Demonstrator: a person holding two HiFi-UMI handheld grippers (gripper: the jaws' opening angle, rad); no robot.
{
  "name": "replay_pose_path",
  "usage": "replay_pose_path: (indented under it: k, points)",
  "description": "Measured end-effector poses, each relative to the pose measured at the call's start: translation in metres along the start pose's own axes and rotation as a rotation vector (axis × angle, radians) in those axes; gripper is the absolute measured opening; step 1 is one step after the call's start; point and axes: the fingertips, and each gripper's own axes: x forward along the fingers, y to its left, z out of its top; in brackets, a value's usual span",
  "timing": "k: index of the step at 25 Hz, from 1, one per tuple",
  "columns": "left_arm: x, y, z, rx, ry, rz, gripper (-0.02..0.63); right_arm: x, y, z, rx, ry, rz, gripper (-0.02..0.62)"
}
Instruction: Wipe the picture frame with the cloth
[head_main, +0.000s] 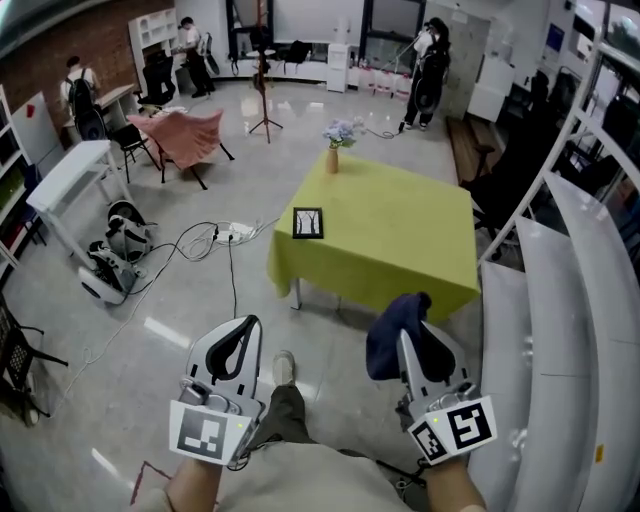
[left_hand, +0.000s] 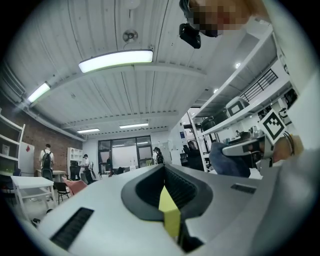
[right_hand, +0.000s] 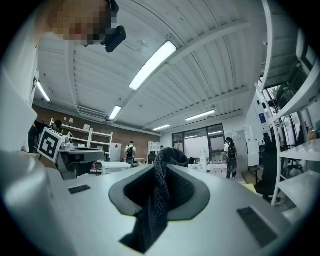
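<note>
Right gripper fingers clamp dark cloth; left gripper fingers together, empty. Vase on table holds flowers.

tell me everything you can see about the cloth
The cloth is dark blue, soft and finely textured, bunched into a loose wad. It is pinched between the shut jaws of the right gripper, bulging above their tips and trailing down between them. It is held in the air in front of the person, on the near side of the green table. Only the jaws touch it.
</note>
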Motion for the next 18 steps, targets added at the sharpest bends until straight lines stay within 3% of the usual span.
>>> replay_pose_path:
  k: [6, 18]
  points:
    - [0.041, 0.046, -0.03, -0.002, 0.039, 0.001, 0.008, 0.07, -0.01, -0.031, 0.032, 0.06, 0.008, 0.071]
    - [0.184, 0.176, -0.091, -0.075, 0.135, -0.05, 0.008, 0.259, -0.039, -0.031, 0.106, 0.131, 0.005, 0.071]
